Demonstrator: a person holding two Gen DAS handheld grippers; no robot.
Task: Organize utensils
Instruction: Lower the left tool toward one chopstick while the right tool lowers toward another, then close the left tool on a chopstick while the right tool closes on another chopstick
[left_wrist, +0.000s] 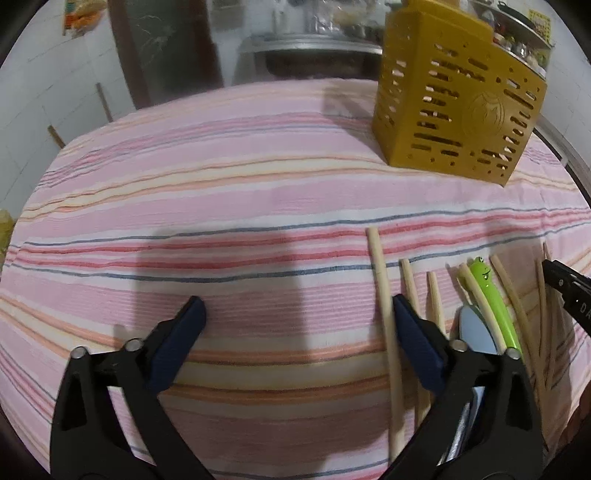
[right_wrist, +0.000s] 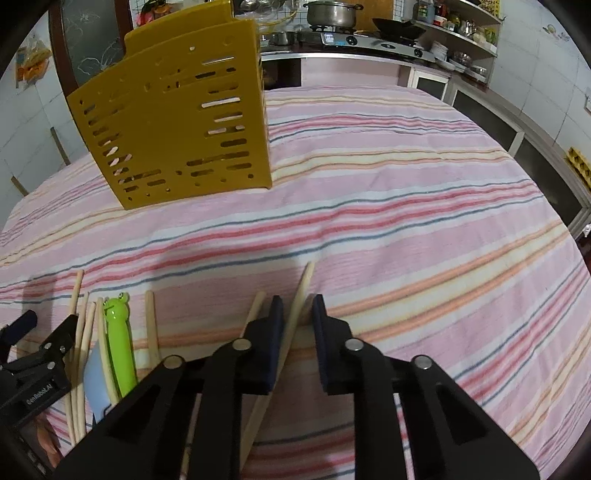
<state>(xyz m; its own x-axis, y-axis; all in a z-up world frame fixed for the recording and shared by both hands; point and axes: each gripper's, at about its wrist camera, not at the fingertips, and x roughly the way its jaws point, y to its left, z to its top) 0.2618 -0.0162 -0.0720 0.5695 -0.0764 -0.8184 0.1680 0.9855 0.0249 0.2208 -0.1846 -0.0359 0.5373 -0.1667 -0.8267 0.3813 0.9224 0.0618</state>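
Pink striped cloth (left_wrist: 258, 206) covers the whole table, soft and a little ribbed. Your left gripper (left_wrist: 295, 314) hangs over a bare part of it with the jaws wide apart and nothing between them. Just beside its right finger lies a pale wooden chopstick (left_wrist: 386, 325), thin and round, with its long axis pointing away from you.

Further right lie more chopsticks, loosely fanned, and a green frog-head utensil (right_wrist: 120, 343) of smooth plastic with a pale blue blade under it. The yellow slotted holder (right_wrist: 177, 125), hard plastic, stands upright beyond them, well apart.

Your right gripper (right_wrist: 298, 314) is the nearer hand for the next pick. One chopstick (right_wrist: 291, 332) runs between its dark blue pads, along the fingers and leaning slightly right at the far tip. The jaws are narrow but not yet closed on it; a gap shows on the right side.
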